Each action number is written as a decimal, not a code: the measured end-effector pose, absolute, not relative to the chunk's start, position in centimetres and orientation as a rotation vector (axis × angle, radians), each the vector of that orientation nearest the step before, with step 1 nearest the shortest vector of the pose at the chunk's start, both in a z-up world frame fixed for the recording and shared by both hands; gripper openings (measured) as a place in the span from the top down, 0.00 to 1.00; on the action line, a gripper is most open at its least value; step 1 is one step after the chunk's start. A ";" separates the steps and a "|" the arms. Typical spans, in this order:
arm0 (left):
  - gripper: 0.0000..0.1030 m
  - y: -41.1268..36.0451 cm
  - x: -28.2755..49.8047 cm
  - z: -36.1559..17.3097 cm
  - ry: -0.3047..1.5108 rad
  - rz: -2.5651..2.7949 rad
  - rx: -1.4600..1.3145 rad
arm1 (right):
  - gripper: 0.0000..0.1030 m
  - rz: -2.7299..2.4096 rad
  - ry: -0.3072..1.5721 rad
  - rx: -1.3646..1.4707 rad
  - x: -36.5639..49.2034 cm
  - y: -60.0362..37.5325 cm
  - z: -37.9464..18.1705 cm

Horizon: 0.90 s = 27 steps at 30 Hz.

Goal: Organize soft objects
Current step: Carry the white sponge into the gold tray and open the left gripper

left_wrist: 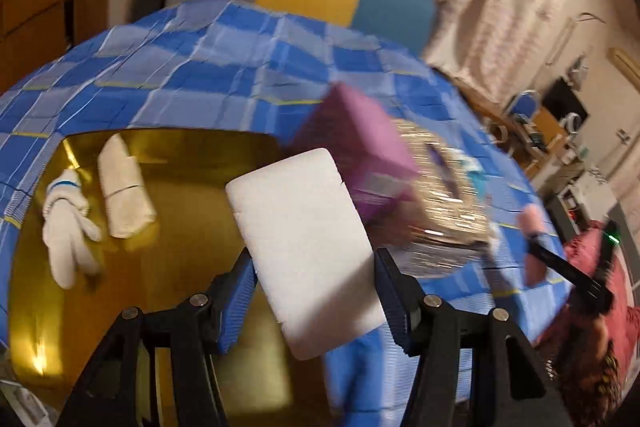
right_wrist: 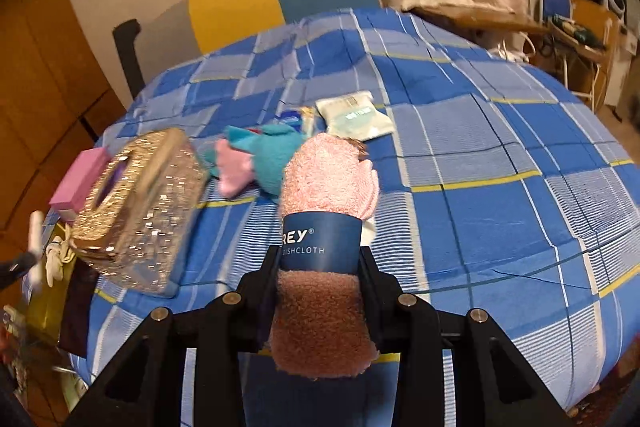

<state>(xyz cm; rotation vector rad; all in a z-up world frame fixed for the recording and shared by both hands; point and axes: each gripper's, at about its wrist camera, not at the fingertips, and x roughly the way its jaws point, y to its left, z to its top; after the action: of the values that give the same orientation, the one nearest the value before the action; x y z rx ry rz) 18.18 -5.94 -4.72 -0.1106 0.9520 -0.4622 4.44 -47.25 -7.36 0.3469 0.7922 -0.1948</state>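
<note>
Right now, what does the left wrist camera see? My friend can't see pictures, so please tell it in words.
The left gripper is shut on a white sponge block above a shiny gold bin, where a white glove and a rolled cream cloth already lie. Beyond it, a purple block and a glittery tissue box sit blurred on the blue checked tablecloth.

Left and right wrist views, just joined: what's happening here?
A person is sorting soft items with two handheld tongs. The left tongs are shut on a white sponge, held over a gold bin that already contains a white glove and a rolled cloth. The right tongs are shut on a pink dishcloth above the blue checked tablecloth, where a glittery tissue box and other items wait.
</note>
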 end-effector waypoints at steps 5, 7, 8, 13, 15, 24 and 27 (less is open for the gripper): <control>0.43 -3.9 23.0 -7.3 1.037 -0.402 -0.146 | 0.64 -0.164 0.768 0.388 3.0 -44.9 -6.2; 0.43 -3.6 24.6 -8.4 1.071 -0.394 -0.159 | 0.64 -0.144 0.751 0.393 2.4 -43.7 -5.5; 0.42 -3.4 25.4 -8.9 1.079 -0.373 -0.151 | 0.64 -0.133 0.746 0.389 2.2 -43.1 -5.2; 0.39 -2.6 28.4 -10.6 1.114 -0.330 -0.158 | 0.64 -0.076 0.711 0.363 1.3 -39.4 -3.1; 0.38 -2.2 29.5 -10.9 1.113 -0.294 -0.162 | 0.64 -0.044 0.693 0.371 1.0 -38.0 -2.2; 0.26 -0.3 30.1 -11.2 1.102 -0.268 -0.203 | 0.64 0.103 0.681 0.311 1.3 -31.2 -0.6; 0.19 0.2 30.1 -11.0 1.085 -0.280 -0.218 | 0.64 0.141 0.694 0.284 2.1 -29.1 -0.7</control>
<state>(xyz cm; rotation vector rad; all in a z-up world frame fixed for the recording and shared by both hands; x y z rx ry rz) 30.15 0.22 -10.98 -0.2177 1.0849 -0.2803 2.05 -29.06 -0.73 0.2841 0.6941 0.1413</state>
